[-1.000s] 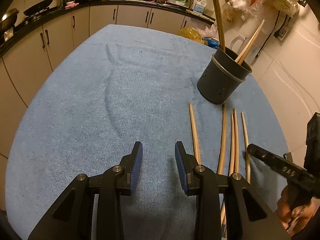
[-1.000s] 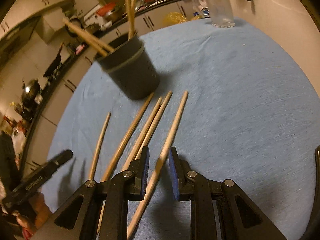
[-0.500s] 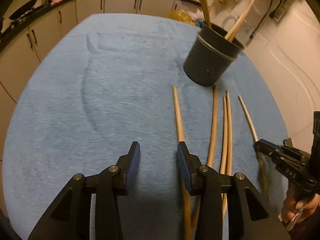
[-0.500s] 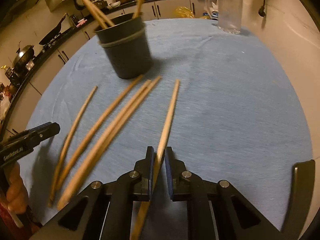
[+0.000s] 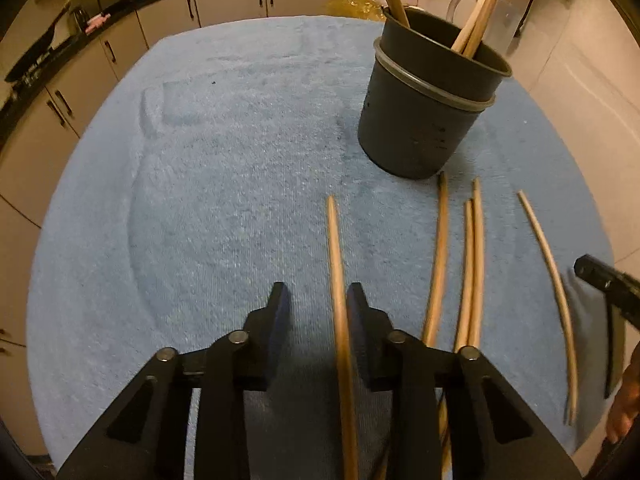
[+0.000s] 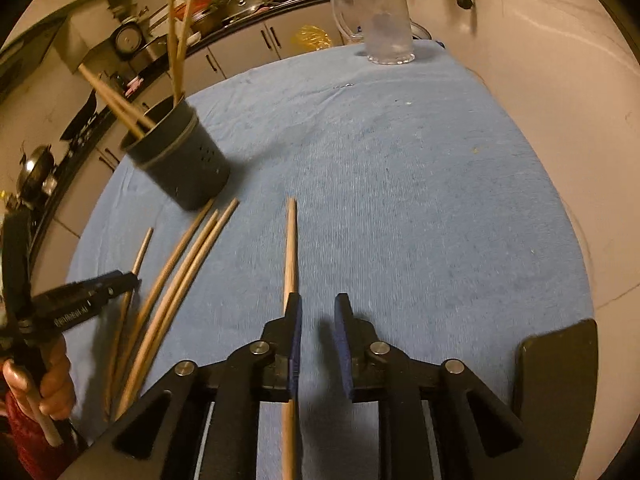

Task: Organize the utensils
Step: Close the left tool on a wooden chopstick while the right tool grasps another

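Observation:
Several wooden chopsticks lie on a blue towel. A dark grey holder cup stands at the far right with several chopsticks in it; it also shows in the right wrist view. My left gripper is open, with one chopstick lying between its fingers, close to the right one. My right gripper is open and empty; a chopstick lies along the inner side of its left finger. Three more chopsticks lie to the right of my left gripper, and a curved one further right.
A clear glass mug stands at the far edge of the towel. Kitchen cabinets and a counter with pots run behind the table. A tiled wall is on the right.
My right gripper has opened and let go of the chopstick it was shut on. My left gripper has moved right, so a chopstick now lies between its fingers.

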Action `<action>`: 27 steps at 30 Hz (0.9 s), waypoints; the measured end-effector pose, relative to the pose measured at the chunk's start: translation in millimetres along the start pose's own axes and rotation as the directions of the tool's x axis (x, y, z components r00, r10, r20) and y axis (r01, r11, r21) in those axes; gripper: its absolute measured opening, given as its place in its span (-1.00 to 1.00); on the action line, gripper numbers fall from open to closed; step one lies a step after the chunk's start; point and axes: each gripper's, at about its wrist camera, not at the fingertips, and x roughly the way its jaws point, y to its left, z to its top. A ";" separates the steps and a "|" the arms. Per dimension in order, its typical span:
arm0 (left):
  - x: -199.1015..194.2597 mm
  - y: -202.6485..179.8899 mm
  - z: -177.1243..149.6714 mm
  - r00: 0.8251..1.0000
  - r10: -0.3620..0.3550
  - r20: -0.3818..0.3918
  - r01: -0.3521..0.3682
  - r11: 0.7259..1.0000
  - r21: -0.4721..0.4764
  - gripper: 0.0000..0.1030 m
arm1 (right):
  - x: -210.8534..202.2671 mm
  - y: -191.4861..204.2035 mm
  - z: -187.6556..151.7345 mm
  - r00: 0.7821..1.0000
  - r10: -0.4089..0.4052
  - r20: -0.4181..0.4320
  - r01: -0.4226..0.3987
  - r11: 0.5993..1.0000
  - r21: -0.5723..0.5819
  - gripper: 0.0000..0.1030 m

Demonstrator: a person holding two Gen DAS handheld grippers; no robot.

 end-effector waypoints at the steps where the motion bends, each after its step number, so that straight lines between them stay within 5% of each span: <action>1: 0.6 0.1 0.7 1.000 0.010 -0.001 -0.010 1.000 -0.001 -0.70 | 3.1 0.3 4.0 1.000 0.008 -0.006 -0.007 1.000 0.006 -0.59; 3: 0.7 4.3 1.7 1.000 0.023 -0.003 -0.023 1.000 -0.014 -0.85 | 10.0 2.5 11.5 1.000 0.022 -0.019 -0.021 1.000 0.016 -0.56; 12: -4.5 23.2 -1.7 0.999 -0.051 0.016 0.052 0.997 -0.058 -0.88 | 44.0 28.2 31.8 0.996 -0.040 -0.081 0.036 0.998 -0.056 -0.56; 14: -8.3 24.0 -3.9 0.997 -0.069 0.035 0.071 0.996 -0.051 -0.88 | 45.6 33.0 31.6 0.994 -0.072 -0.080 0.065 0.995 -0.078 -0.87; 16: -18.8 26.3 -7.0 0.995 -0.077 0.069 0.080 0.996 -0.049 -0.88 | 43.5 31.9 30.3 0.996 -0.038 -0.078 0.033 0.998 -0.056 -0.87; 22: -54.8 32.1 -9.5 0.980 -0.115 0.164 0.126 0.990 -0.059 -0.88 | 0.2 42.6 23.8 0.997 0.065 0.039 -0.063 0.997 -0.052 -0.87; 27: -99.0 36.3 -18.9 0.958 -0.126 0.257 0.146 0.987 -0.063 -0.88 | -40.9 59.7 15.7 0.977 0.139 0.164 -0.126 0.988 -0.088 -0.87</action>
